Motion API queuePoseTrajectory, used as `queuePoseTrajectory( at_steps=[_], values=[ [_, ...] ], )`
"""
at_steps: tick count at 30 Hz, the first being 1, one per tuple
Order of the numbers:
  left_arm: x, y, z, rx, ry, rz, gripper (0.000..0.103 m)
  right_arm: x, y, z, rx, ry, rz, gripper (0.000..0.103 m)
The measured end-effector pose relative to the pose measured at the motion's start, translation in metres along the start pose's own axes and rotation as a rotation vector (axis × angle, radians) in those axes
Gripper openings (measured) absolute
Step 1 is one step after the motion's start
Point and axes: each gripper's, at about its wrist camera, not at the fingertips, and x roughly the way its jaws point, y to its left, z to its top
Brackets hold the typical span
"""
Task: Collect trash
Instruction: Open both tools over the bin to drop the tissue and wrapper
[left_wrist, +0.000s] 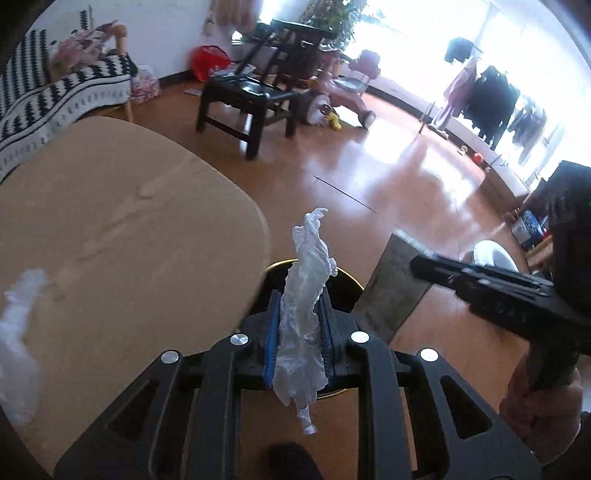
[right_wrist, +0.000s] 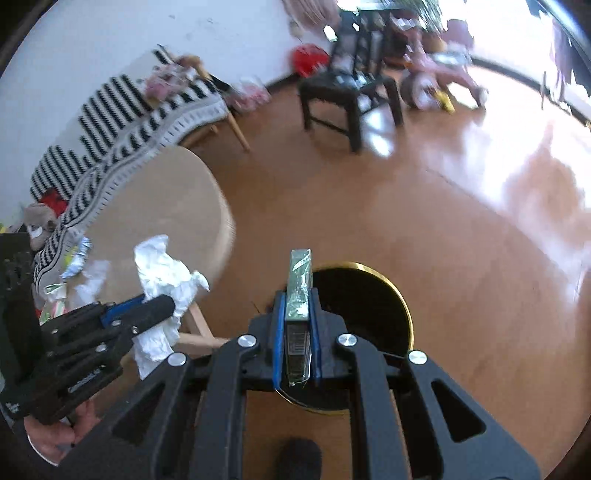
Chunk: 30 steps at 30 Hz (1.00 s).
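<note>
My left gripper (left_wrist: 300, 295) is shut on a crumpled white tissue (left_wrist: 304, 295), which sticks up past the fingertips and hangs down behind them. It hovers over the near rim of a round black bin with a gold rim (left_wrist: 349, 276) on the floor. My right gripper (right_wrist: 298, 295) is shut on a small flat green box (right_wrist: 300, 284), held edge-on above the bin (right_wrist: 400, 295). In the left wrist view the box (left_wrist: 393, 291) shows its grey face, with the right gripper (left_wrist: 419, 264) clamped on it. The right wrist view shows the left gripper (right_wrist: 166, 301) with the tissue (right_wrist: 162, 280).
A round beige table (left_wrist: 110, 229) stands left of the bin, with more white tissue (left_wrist: 18, 332) and wrappers (right_wrist: 74, 258) on it. A black chair (left_wrist: 251, 96), a pink ride-on toy (left_wrist: 343, 92) and a striped sofa (left_wrist: 44, 92) stand farther off on the glossy wooden floor.
</note>
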Motion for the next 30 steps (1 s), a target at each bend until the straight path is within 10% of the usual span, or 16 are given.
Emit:
queuePoseTrajectory(
  at_steps=[13, 15, 17, 19, 30],
  values=[
    [0.043, -0.013, -0.001, 0.053, 0.068, -0.011, 0.020, 0.028, -0.014, 0.000, 0.039, 0.061, -0.041, 0.013],
    [0.043, -0.014, -0.001, 0.055, 0.064, -0.007, 0.040, 0.029, -0.015, 0.001, 0.046, 0.063, -0.045, 0.013],
    [0.039, -0.015, 0.000, 0.054, 0.046, 0.004, 0.074, 0.028, -0.015, 0.000, 0.054, 0.067, -0.040, 0.025],
    [0.033, -0.016, 0.001, 0.061, 0.021, 0.007, 0.075, 0.024, -0.016, -0.001, 0.069, 0.047, -0.039, 0.082],
    [-0.047, 0.020, -0.002, 0.040, -0.076, 0.057, 0.087, 0.006, 0.024, 0.011, 0.011, -0.034, -0.028, 0.087]
  ],
)
